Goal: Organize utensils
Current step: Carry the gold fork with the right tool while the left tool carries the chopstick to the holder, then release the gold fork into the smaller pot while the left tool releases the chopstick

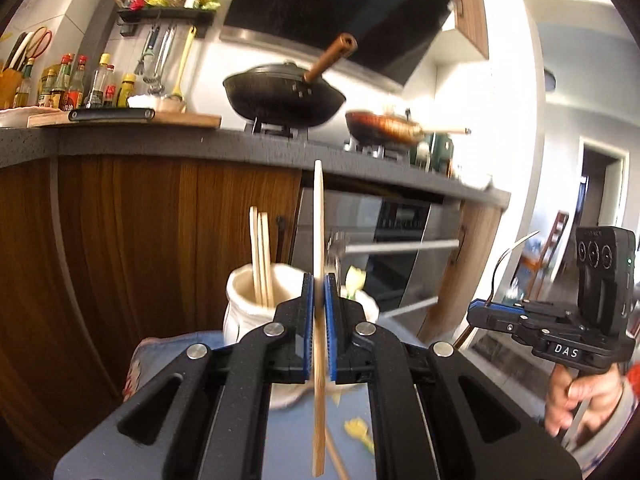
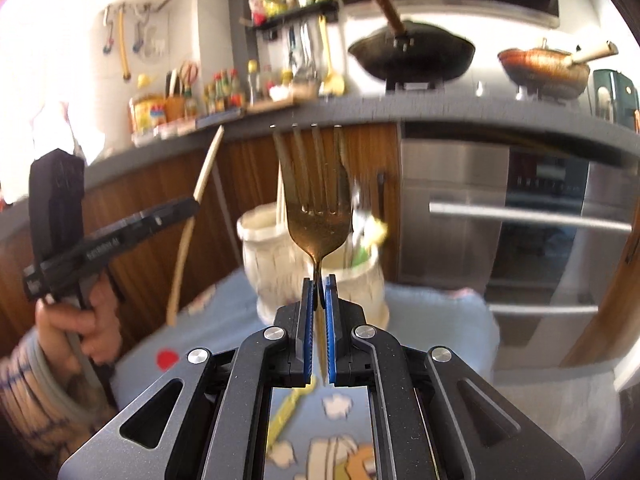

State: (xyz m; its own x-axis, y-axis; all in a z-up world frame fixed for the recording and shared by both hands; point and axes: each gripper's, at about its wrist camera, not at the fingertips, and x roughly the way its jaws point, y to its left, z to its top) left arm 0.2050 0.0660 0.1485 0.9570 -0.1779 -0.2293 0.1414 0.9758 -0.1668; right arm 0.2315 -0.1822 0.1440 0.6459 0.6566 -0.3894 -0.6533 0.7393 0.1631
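**Utensils clamped in both hand-held grippers above a blue cloth**

Chopstick (image 1: 319,240), pale wood, stands nearly upright between the blue pads of the left hand-held gripper (image 1: 319,292), which is closed on it partway along its length; its lower end hangs below the jaws over the blue patterned cloth (image 1: 288,436). From the right wrist view the same chopstick (image 2: 200,200) shows as a bowed pale stick leaning out of the left hand-held gripper (image 2: 192,204), whose handle a hand (image 2: 76,324) grips.

The right hand-held gripper (image 2: 319,292) is closed on the neck of a gold-coloured fork (image 2: 316,200), tines pointing up. In the left wrist view this gripper (image 1: 480,312) appears at the right edge with the fork (image 1: 508,260) curving up from its jaws, and a hand (image 1: 580,404) on its handle.

Just beyond both grippers, 2 cream ceramic holders stand on the cloth, touching or nearly so. The left holder (image 1: 256,296) holds about 3 chopsticks (image 1: 261,256) standing on end; the right holder (image 2: 360,276) holds something with a yellow and green top, too blurred to name.

Behind is a dark counter (image 1: 160,142) carrying a black wok (image 1: 280,96), a second pan (image 1: 384,126), a cutting board (image 1: 120,120) and bottles (image 1: 72,84).
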